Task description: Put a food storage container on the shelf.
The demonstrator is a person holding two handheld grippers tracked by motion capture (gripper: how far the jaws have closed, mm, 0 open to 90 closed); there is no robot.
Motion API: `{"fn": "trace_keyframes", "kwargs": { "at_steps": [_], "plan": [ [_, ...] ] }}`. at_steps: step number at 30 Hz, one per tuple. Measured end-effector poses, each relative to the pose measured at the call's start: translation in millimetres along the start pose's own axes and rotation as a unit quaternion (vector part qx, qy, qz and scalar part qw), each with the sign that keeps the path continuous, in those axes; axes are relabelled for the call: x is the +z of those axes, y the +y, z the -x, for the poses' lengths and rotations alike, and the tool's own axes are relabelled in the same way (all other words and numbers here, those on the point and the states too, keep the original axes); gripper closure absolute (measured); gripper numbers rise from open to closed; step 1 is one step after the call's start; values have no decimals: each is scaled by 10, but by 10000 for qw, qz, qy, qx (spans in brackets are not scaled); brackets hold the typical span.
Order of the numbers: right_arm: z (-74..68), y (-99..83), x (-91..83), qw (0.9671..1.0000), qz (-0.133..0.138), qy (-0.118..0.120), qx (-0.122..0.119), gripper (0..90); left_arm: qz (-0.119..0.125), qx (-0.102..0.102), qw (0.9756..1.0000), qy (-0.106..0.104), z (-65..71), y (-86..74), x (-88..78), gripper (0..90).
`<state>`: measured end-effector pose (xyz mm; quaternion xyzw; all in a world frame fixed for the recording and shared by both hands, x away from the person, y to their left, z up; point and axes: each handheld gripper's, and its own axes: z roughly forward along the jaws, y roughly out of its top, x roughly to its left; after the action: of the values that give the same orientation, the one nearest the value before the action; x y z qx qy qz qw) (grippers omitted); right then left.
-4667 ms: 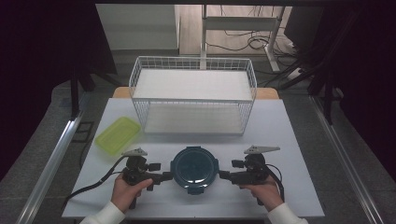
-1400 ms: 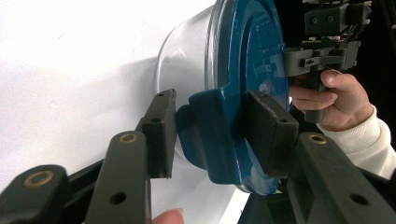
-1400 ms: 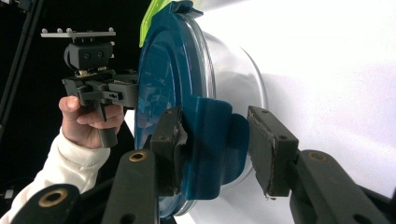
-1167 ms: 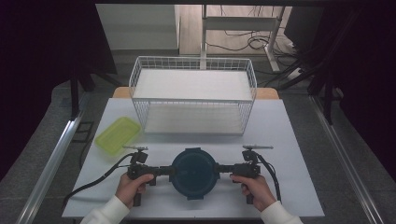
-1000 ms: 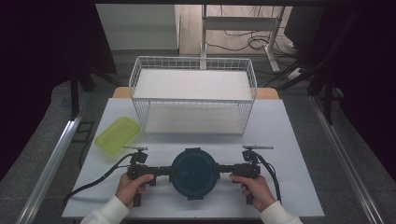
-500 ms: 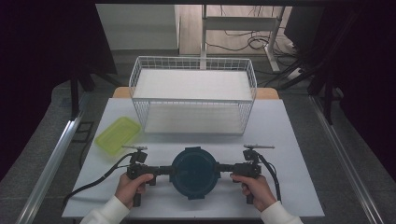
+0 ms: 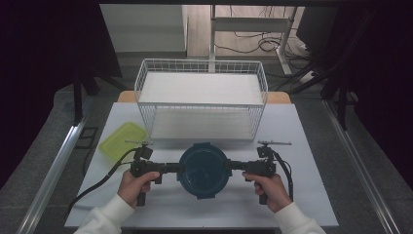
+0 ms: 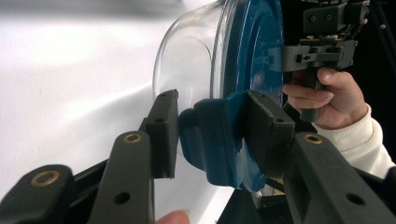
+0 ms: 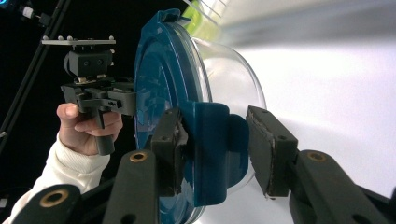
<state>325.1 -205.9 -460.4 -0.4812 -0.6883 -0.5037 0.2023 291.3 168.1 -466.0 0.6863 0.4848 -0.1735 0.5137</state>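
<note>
Two claws, left claw [image 7: 171,168], right claw [image 7: 237,165], one blue-lidded bowl [image 7: 202,169] (clear glass), one wire basket [image 7: 201,100]

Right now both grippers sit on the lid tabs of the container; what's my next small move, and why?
Probably close both a little more: the left gripper and right gripper each straddle a blue latch tab of the lidded glass container, with gaps beside the pads, so neither grip looks firm.
</note>
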Motion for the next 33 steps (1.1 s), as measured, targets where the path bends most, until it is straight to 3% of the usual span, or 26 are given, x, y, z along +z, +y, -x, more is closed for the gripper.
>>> {"fn": "trace_keyframes", "kwargs": {
  "at_steps": [12, 20, 27, 33],
  "plan": [
    [-353, 473, -123, 9993, 164, 12, -332, 575, 277, 301, 9992, 37, 266, 435, -218, 576],
    [-490, 821, -162, 9989, 259, 44, -399, 575, 401, 368, 9985, 61, 362, 801, -318, 576],
    [-602, 1127, -188, 9984, 377, 158, -398, 575, 517, 595, 9968, 153, 495, 1166, -442, 576],
    [-668, 1358, -211, 9979, 432, 165, -455, 575, 516, 629, 9966, 141, 518, 1413, -474, 576]
  ]
}}
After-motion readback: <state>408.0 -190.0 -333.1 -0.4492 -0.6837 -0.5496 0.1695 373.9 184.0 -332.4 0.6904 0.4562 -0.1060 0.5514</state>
